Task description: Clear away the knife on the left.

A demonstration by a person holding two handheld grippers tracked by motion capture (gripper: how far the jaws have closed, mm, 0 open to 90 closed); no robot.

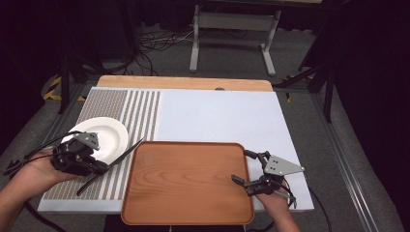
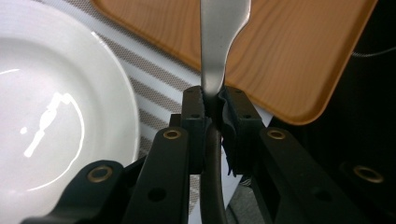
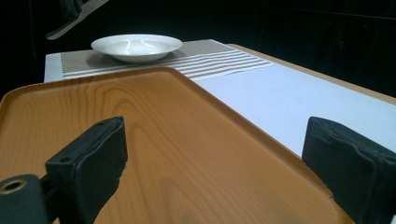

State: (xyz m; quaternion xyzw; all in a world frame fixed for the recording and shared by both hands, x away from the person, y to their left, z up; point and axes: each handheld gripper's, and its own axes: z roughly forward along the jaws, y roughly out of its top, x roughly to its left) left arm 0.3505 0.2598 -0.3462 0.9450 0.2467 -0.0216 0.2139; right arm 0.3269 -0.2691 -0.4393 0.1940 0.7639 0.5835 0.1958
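Looks like the pickup part is done: the left gripper [image 2: 212,105] has its jaws clamped tight on a metal utensil [image 2: 219,42] held above the placemat [image 1: 140,111] between the white plate [image 1: 104,137] and the wooden tray [image 1: 188,186], while the right gripper [image 1: 252,170] sits wide open and empty over the tray's right edge, so setting it down is what's left.

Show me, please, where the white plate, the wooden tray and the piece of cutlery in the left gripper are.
white plate [image 1: 107,134]: high view, on its bare inner well.
wooden tray [image 1: 188,183]: high view, on its bare floor.
piece of cutlery [image 2: 216,56]: left gripper view, on its metal handle.
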